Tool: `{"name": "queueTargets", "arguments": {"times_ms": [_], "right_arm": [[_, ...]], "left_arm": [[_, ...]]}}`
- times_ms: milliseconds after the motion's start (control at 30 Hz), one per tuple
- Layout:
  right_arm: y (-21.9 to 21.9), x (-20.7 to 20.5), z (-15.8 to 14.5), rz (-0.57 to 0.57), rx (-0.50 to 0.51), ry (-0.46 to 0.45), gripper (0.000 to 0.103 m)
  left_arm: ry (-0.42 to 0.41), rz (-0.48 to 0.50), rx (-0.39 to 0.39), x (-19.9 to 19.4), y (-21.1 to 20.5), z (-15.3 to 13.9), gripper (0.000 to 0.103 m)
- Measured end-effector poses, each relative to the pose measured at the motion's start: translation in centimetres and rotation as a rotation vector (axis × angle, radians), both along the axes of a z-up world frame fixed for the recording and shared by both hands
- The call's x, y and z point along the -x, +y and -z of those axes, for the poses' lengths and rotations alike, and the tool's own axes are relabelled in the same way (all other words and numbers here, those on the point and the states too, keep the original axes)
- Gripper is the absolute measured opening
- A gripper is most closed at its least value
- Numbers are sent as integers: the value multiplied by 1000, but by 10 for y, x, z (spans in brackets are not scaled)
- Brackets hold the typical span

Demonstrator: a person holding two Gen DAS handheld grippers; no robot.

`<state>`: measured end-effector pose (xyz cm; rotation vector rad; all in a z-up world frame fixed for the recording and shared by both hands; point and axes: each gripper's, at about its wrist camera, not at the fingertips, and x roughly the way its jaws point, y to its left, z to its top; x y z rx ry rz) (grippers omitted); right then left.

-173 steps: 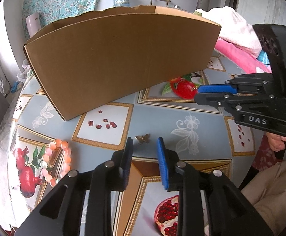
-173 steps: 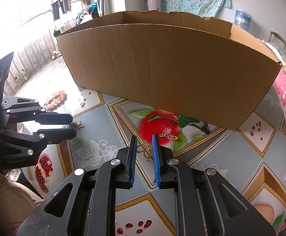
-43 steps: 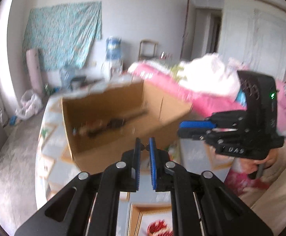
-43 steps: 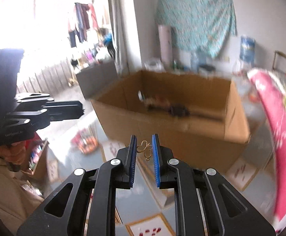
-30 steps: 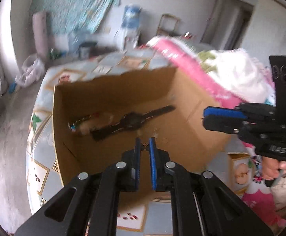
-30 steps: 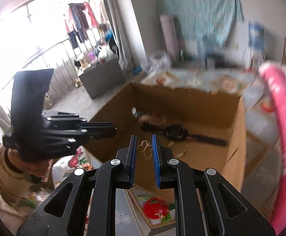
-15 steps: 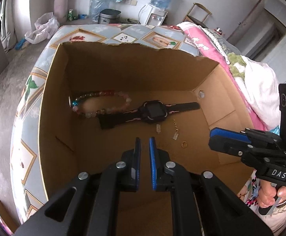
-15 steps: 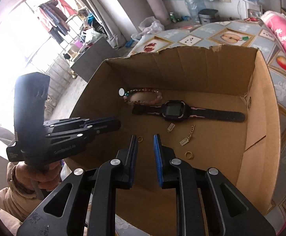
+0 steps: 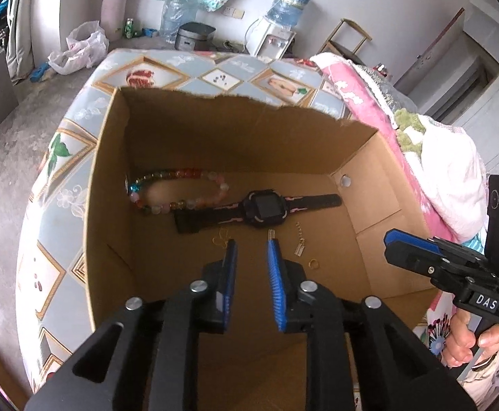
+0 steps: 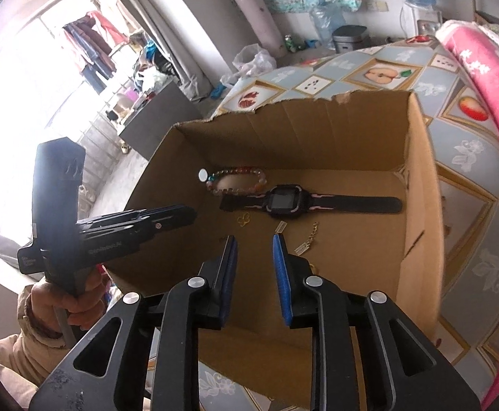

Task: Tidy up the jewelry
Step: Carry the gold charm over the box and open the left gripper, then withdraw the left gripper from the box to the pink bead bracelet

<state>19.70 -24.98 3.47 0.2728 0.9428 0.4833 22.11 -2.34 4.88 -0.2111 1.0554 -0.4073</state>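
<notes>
Holding both grippers over the cardboard box point(image 9: 112, 205), we list inside: bead bracelet point(image 9: 177, 190) at 10 o'clock, black watch point(image 9: 263, 205) centre, gold charm point(image 9: 221, 238), chain point(image 9: 299, 241), ring point(image 9: 313, 263). Left gripper point(image 9: 251, 260) and right gripper point(image 10: 254, 257) have just been opening, nothing between them. Box well stocked; anything left on the table is hidden.

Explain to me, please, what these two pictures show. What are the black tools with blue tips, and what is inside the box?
A person holds a hand tool in each hand, each with two blue-padded fingers and its own camera looking along them. One picture comes from the left gripper, the other from the right gripper. Both point down into a cardboard box standing on a patterned tablecloth. In the box lie a bead bracelet, a black watch, a gold clover charm, a small chain and a gold ring. Both grippers have just been opening; nothing is between the jaws.
</notes>
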Motion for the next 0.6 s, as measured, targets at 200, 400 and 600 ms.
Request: {"name": "queueTargets", "arguments": {"times_ms": [200, 400, 600], "right_arm": [[-27, 35, -20, 41, -74, -103, 33], [-52, 99, -42, 53, -100, -256, 42], [-43, 148, -29, -1, -63, -269, 60]], "left_arm": [[-133, 15, 14, 36, 10, -35, 37], [-273, 29, 7, 103, 33, -62, 64], [-249, -26, -52, 148, 60, -46, 78]]}}
